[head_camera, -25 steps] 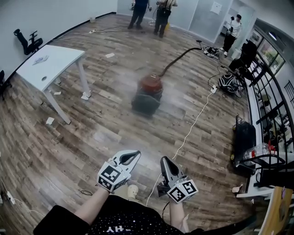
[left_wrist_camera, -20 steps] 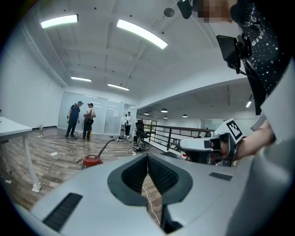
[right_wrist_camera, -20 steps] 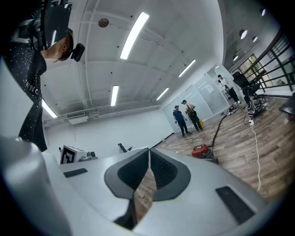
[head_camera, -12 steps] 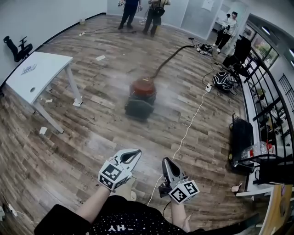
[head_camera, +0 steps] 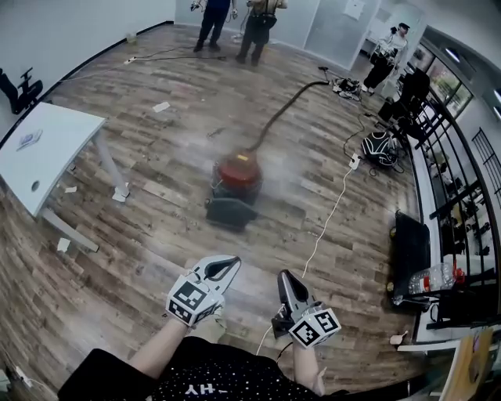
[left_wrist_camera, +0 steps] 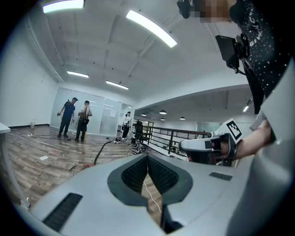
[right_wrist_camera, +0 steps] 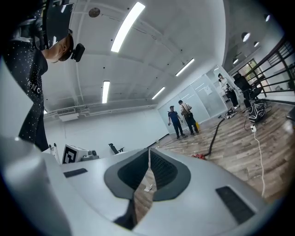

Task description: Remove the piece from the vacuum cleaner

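Observation:
A red and dark grey vacuum cleaner (head_camera: pixel 235 186) stands on the wood floor in the head view, its black hose (head_camera: pixel 278 113) running off toward the far wall. Both grippers hang well short of it, near the person's body. My left gripper (head_camera: pixel 232 262) is shut with nothing between its jaws. To its right, my right gripper (head_camera: pixel 282 276) is also shut and empty. In the left gripper view the tips (left_wrist_camera: pixel 147 156) meet, and the hose (left_wrist_camera: pixel 98 153) shows on the floor beyond. The right gripper view has the vacuum cleaner (right_wrist_camera: pixel 200 156) small and far past the tips (right_wrist_camera: pixel 149 150).
A white desk (head_camera: pixel 39 149) stands at the left with paper scraps on the floor near it. A white power cable (head_camera: pixel 325 227) runs across the floor on the right. Black railings, bags (head_camera: pixel 380 147) and a black case (head_camera: pixel 412 251) line the right side. People (head_camera: pixel 213 17) stand at the far end.
The view has moved forward: the vacuum cleaner sits closer and lower in the head view, and the desk has slid left. Both grippers stay shut in about the same place.

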{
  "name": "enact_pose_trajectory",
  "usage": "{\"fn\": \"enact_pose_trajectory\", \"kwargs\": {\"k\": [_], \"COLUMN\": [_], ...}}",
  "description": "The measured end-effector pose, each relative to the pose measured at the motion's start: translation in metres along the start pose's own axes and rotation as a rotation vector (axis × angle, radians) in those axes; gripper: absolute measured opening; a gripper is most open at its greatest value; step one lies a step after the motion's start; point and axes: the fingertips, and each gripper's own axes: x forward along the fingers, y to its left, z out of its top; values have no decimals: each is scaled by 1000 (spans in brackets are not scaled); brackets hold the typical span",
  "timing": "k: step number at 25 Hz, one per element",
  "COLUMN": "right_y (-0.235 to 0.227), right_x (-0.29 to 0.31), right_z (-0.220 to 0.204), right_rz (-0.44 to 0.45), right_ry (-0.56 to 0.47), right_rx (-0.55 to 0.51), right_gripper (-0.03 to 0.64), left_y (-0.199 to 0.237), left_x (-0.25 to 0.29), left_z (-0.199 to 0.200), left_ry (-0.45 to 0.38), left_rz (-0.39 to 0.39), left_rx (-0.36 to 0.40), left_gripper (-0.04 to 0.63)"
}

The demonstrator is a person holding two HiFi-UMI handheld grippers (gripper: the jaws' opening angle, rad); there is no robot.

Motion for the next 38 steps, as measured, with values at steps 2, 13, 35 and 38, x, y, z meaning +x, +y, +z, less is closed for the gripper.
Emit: {"fn": "enact_pose_trajectory", "kwargs": {"k": [2,13,35,38], "right_y": [-13,-56,-209,-247], "right_x": [29,137,246,261], "right_z": [10,40,7,-22], "right_rz": [8,35,118,118], "right_ry": [-4,-44,12,1], "right_rx": [-5,-1,68,68], "right_gripper": [11,11,12,12], "left_y": [27,135,266,286], "left_x": [16,67,176,197], "left_z": [8,36,-54,-92], "left_ry": [-7,-25,-8,-17], "left_rz": [3,5,74,92], "left_rx": [-1,4,-88,-93], "left_gripper": [9,9,9,9]}}
